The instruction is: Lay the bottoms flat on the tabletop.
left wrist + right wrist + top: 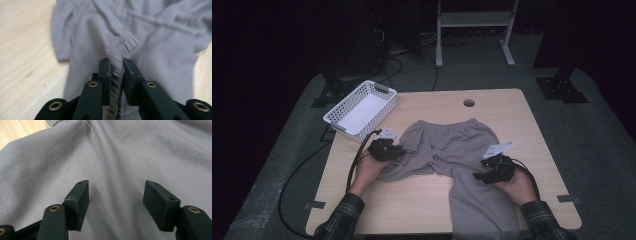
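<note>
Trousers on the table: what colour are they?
Plain grey trousers, no pattern; clearest in the left gripper view.

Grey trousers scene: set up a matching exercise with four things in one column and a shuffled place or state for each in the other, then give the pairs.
Things:
1. left tool
2. right tool
3. white basket
4. grey trousers

Places or states:
A. spread over the table's middle, one leg hanging off the near edge
B. open above the cloth
C. at the table's far left corner
D. shut on a stitched hem

Pairs: 1-D, 2-B, 3-C, 4-A
</note>
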